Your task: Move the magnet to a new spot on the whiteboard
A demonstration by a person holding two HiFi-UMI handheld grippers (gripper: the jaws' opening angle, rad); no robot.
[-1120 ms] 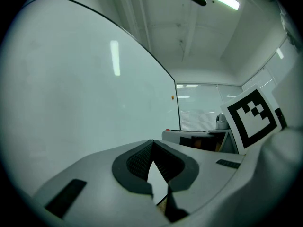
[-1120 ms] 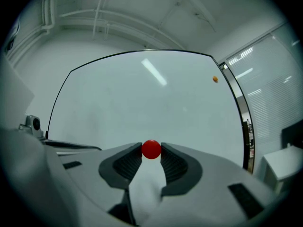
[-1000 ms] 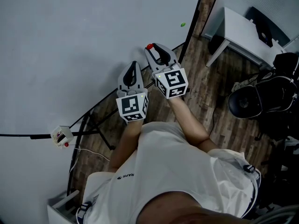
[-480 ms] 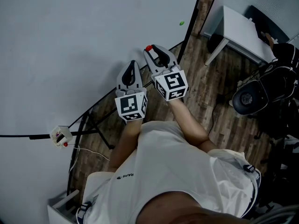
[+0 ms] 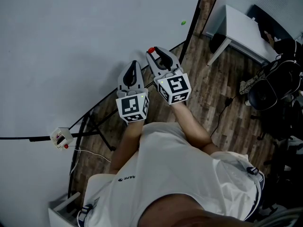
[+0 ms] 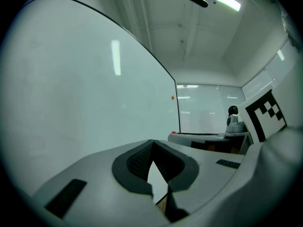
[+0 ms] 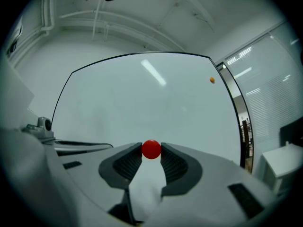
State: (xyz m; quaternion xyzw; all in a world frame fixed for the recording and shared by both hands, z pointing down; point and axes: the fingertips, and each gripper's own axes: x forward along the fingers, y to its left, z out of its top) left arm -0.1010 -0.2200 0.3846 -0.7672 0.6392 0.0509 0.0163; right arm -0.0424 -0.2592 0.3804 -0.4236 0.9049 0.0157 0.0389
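Note:
A round red magnet [image 7: 151, 149] sits between the tips of my right gripper [image 7: 151, 151], and both pads press on its sides. In the head view the red magnet [image 5: 151, 49] shows at the tip of the right gripper [image 5: 154, 52], close to the whiteboard [image 5: 71, 41]. My left gripper [image 5: 133, 69] hangs beside it, a little lower and to the left, its jaws shut with their tips touching and nothing between them [image 6: 152, 148]. A second small magnet [image 5: 183, 22] sticks to the whiteboard near its right edge, green in the head view and orange in the right gripper view [image 7: 212, 80].
The whiteboard's black frame [image 5: 194, 18] and stand legs [image 5: 94, 126] run down to a wooden floor. A white desk [image 5: 246, 32] and a black office chair [image 5: 267, 96] stand to the right. A small white box with a cable [image 5: 61, 137] hangs at the left.
Both grippers have stayed nearly still, with the red magnet still held. The black chair at the right has shifted a little to the right and upward in view.

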